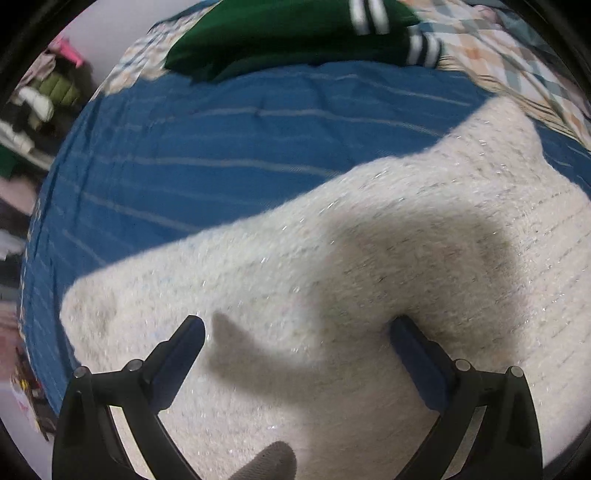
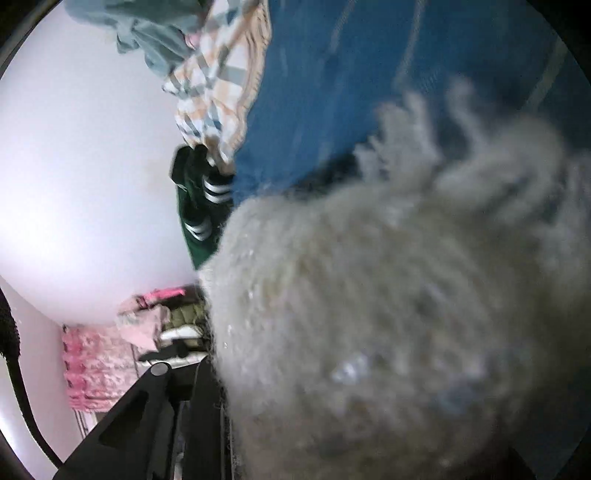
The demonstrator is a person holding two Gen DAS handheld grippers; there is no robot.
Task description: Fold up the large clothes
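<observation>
A fuzzy cream knit sweater (image 1: 369, 266) with glinting threads lies spread on the blue striped bedcover (image 1: 192, 155), reaching its near edge. No writing is readable. The left gripper (image 1: 297, 332) hovers over it, fingers wide apart. The right gripper (image 2: 221, 387) is buried in bunched sweater; its grip cannot be told. A green garment (image 1: 280, 33) with white-striped cuffs lies at the far edge.
</observation>
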